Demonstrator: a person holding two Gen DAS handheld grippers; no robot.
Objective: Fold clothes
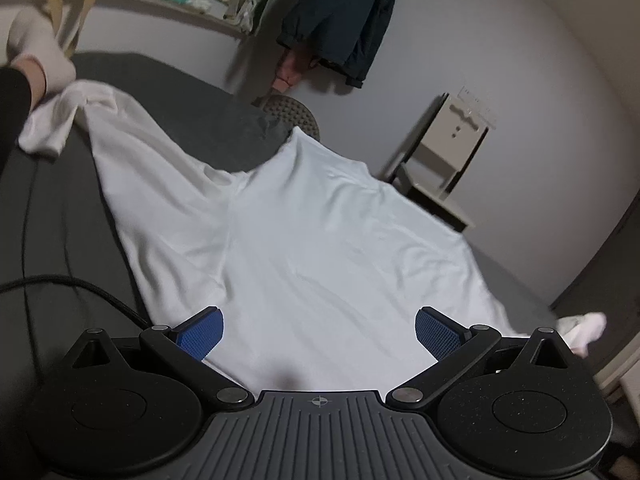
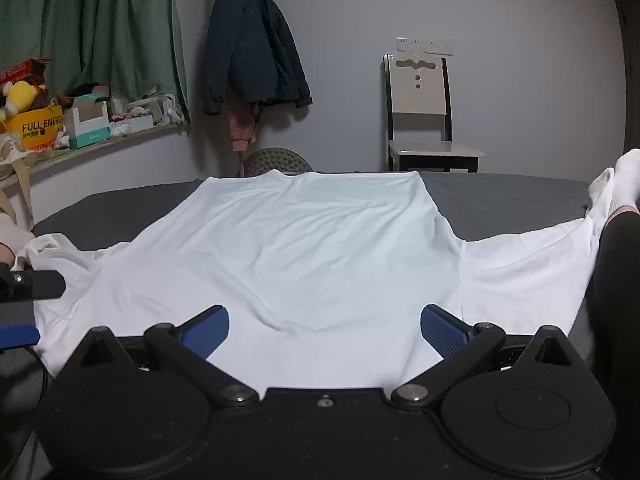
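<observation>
**Shirt spread flat, both grippers empty**

Both the left gripper (image 1: 319,330) and the right gripper (image 2: 325,330) are spread wide, holding nothing. The white shirt (image 2: 312,248) lies just ahead on the grey bed (image 2: 500,200), sleeves stretched sideways, body running away; the right gripper faces it squarely.

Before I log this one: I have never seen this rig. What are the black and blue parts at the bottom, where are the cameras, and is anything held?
No robot here: a person holds a two-finger gripper in each hand, and each carries a fisheye camera looking along its fingers. The black levers with blue ribbed pads are those fingers. One picture comes from the left gripper, the other from the right gripper. Both are open and hold nothing. A white long-sleeved shirt lies spread on a dark grey bed sheet, sleeves out to either side. The person's white-socked feet rest near the sleeve ends. Behind stand a cream and black chair and a hanging dark navy jacket.
</observation>
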